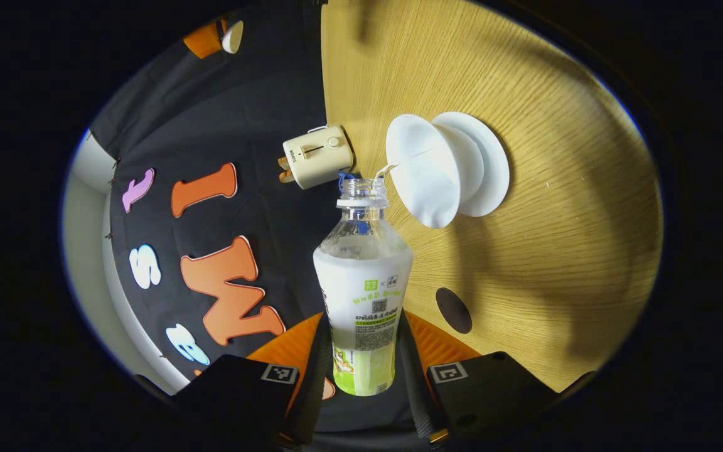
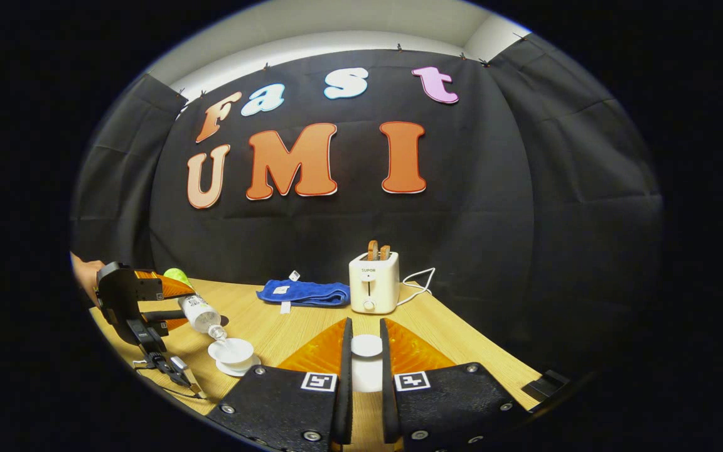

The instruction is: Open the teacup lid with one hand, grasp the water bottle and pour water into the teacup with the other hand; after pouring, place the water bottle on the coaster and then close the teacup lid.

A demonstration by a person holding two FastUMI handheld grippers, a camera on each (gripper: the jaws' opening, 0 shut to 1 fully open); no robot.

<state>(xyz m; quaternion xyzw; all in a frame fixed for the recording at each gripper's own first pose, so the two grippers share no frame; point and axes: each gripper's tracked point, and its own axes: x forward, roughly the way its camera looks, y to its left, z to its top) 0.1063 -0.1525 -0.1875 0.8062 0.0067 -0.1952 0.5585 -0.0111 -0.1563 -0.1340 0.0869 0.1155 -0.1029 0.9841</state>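
A light wooden table (image 2: pixel 286 326) holds a cream toaster (image 2: pixel 373 282) with two slices of toast standing in its slots, its white cord trailing to one side, and a folded blue cloth (image 2: pixel 304 292) just beside it. Nothing stands between the bottle and the cup.

In the left gripper view, the left gripper (image 1: pixel 361 370) clamps both fingers on the labelled body of a clear water bottle (image 1: pixel 363 282), uncapped and tilted, its mouth at the rim of the white teacup (image 1: pixel 421 169), which sits on a white saucer (image 1: pixel 484 163). A dark round coaster (image 1: pixel 453 310) lies nearby.

In the right gripper view, the right gripper (image 2: pixel 363 364) holds the white teacup lid (image 2: pixel 366 346) between nearly closed fingers, well apart from the cup.

The bottle label's print is too small to read.
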